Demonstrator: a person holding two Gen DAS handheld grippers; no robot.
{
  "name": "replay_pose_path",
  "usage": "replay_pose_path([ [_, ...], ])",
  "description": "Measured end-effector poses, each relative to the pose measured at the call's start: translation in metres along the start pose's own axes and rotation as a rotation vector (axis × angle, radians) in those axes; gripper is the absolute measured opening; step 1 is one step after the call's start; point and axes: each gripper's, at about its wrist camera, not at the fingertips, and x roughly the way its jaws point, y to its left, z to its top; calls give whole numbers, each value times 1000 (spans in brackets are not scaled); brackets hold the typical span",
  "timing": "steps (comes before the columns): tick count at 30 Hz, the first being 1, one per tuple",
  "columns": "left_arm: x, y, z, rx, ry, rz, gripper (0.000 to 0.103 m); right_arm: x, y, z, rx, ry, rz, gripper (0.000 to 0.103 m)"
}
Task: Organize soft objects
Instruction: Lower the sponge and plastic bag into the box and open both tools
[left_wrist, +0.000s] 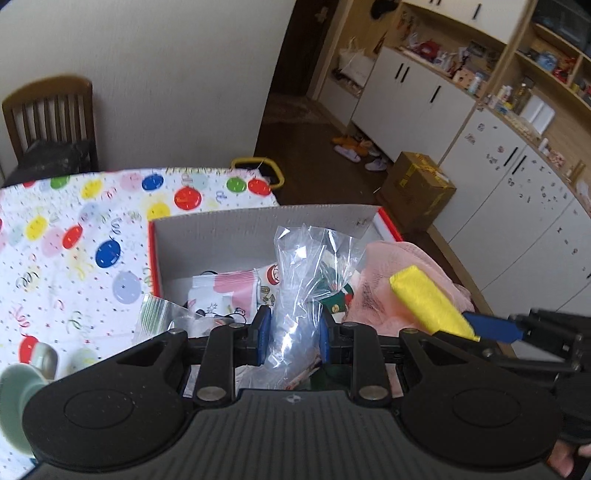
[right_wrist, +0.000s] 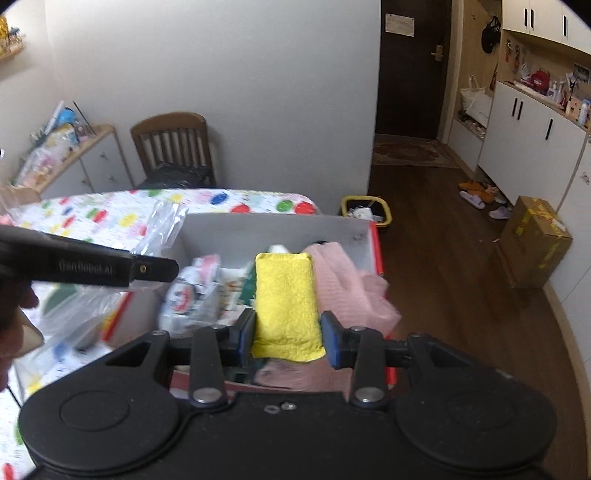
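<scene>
- Your left gripper (left_wrist: 294, 338) is closing its blue pads on a crumpled clear plastic bag (left_wrist: 301, 280); the jaws are standing narrow, and the bag is rising up from between them.
- Your right gripper (right_wrist: 288, 338) is squeezing a folded yellow cloth (right_wrist: 286, 302) at its lower part; the jaws are only partly closed because the cloth is filling the gap.
- You are holding both things above the open cardboard box (left_wrist: 258, 225), which has grey inner walls and a red outside.
- Inside the box, a pink mesh cloth (left_wrist: 384, 284) is lying on the right side, and small printed packets (left_wrist: 225, 291) are lying on the left side.
- In the left wrist view, the yellow cloth is appearing over the pink cloth, with the right gripper's blue pad behind it.
- The box is sitting on a table with a balloon-pattern tablecloth (left_wrist: 74, 236).
- Beyond the table, a wooden chair (right_wrist: 173, 147) is standing at the wall, and a yellow-rimmed bin (right_wrist: 365, 210) is standing on the floor.
</scene>
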Motion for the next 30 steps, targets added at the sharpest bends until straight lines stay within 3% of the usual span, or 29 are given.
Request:
replay_pose_path([
  [7,36,0,12,-17,15,54,25,41,-11,1,-13,65,0,37],
  [14,59,1,21,-9,-13,109,25,62,-16,4,-18,68,-8,37],
  [24,106,3,31,1,49,141,25,57,-14,2,-49,80,-5,38],
  [30,113,2,28,4,59,143,26,52,-17,3,-36,72,1,38],
])
